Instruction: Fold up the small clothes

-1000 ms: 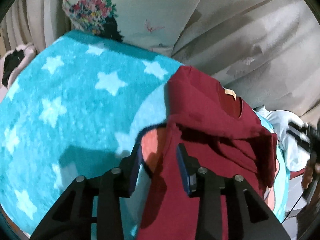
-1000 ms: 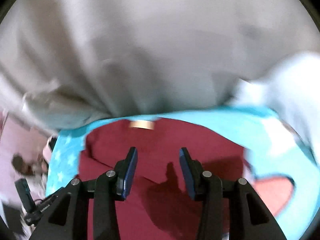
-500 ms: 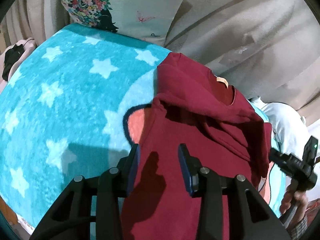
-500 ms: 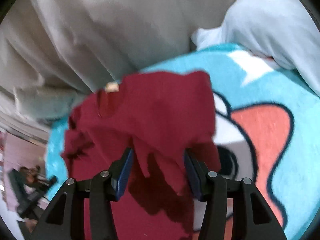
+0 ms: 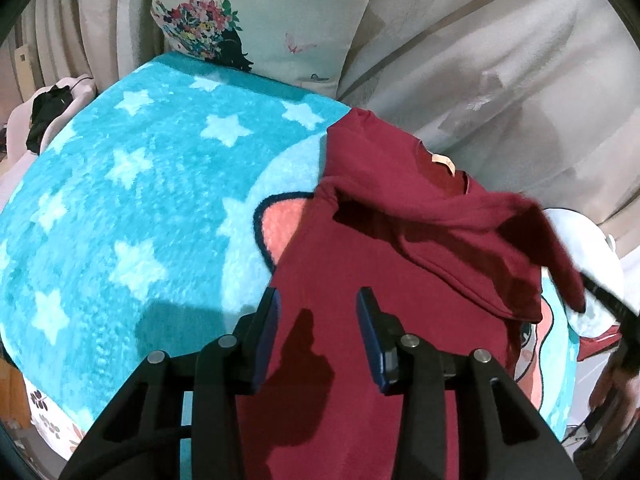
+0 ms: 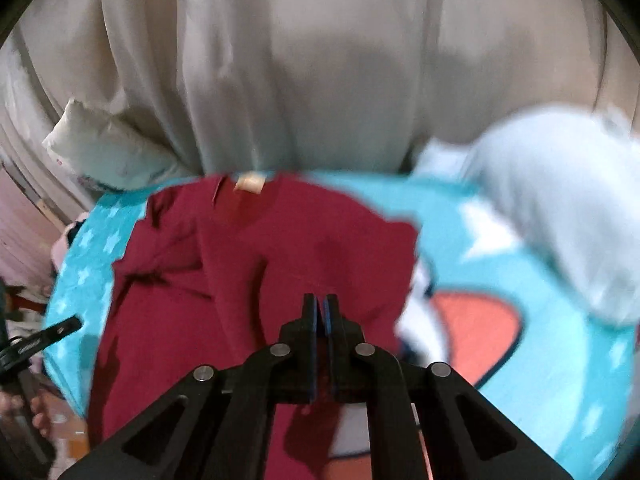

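A dark red shirt (image 5: 384,248) lies on a turquoise star blanket (image 5: 132,184), neck label toward the far side. Its right sleeve is lifted and pulled across the body. My left gripper (image 5: 318,314) is open and empty, hovering over the shirt's lower left part. In the right wrist view the same shirt (image 6: 224,264) shows with its tan label at the far edge. My right gripper (image 6: 321,312) is shut on a fold of the shirt's right side and holds it up over the body.
A floral pillow (image 5: 248,12) and pale curtains stand behind the blanket. A light blue garment (image 6: 560,200) lies at the blanket's right side. A dark item on a pink seat (image 5: 48,112) sits far left.
My right gripper has closed on the shirt's right side and lifted it over the body. My left gripper stayed open and pulled back slightly over the lower shirt.
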Demonstrator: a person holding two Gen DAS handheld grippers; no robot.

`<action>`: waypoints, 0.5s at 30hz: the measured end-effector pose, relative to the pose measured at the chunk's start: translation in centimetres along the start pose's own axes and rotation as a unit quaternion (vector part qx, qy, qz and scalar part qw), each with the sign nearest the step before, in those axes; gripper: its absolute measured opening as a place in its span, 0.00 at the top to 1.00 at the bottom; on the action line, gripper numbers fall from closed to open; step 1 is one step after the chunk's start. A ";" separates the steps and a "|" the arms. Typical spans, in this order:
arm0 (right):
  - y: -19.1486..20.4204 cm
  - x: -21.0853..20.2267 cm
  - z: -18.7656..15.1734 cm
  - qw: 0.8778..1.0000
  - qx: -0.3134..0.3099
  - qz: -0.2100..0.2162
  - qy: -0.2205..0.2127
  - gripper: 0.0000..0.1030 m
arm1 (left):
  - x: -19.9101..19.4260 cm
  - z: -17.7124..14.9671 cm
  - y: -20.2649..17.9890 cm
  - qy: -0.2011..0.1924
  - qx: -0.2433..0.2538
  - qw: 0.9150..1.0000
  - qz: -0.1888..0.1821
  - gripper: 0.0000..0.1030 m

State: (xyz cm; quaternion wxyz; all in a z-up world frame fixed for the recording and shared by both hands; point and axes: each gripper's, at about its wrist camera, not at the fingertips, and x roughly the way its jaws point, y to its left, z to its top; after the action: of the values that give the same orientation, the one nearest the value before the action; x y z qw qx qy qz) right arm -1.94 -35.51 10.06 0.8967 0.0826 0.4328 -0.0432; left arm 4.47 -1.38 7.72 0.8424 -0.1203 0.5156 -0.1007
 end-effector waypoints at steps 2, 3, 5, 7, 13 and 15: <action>0.2 -1.0 1.2 0.999 -0.023 -0.030 -0.032 0.95 | -0.3 -0.3 -0.2 -0.004 0.001 1.000 0.002 0.63; 0.7 -1.4 1.5 0.997 -0.037 -0.046 -0.048 0.95 | -0.4 -0.4 -0.2 -0.004 0.001 1.000 0.003 0.63; 1.9 -2.1 1.4 0.990 -0.083 -0.079 -0.087 0.95 | -0.5 -0.7 -0.2 -0.004 -0.002 1.000 0.004 0.63; 2.8 -2.0 0.0 0.986 -0.116 -0.080 -0.091 0.93 | -0.6 -0.9 0.0 -0.004 -0.006 1.000 0.006 0.62; 0.1 0.8 -2.2 0.996 -0.068 -0.057 -0.002 0.73 | -0.7 -0.9 1.1 -0.006 -0.024 1.000 0.011 0.57; 0.0 0.3 -1.3 0.999 -0.035 -0.002 -0.010 0.49 | -0.4 -0.8 1.1 -0.003 -0.029 1.000 0.004 0.57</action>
State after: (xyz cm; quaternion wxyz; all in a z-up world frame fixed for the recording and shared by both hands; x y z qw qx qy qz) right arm -2.77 -35.27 9.05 0.9031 0.0497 0.4254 -0.0306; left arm 3.59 -0.28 7.40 0.8405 -0.1432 0.5162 -0.0815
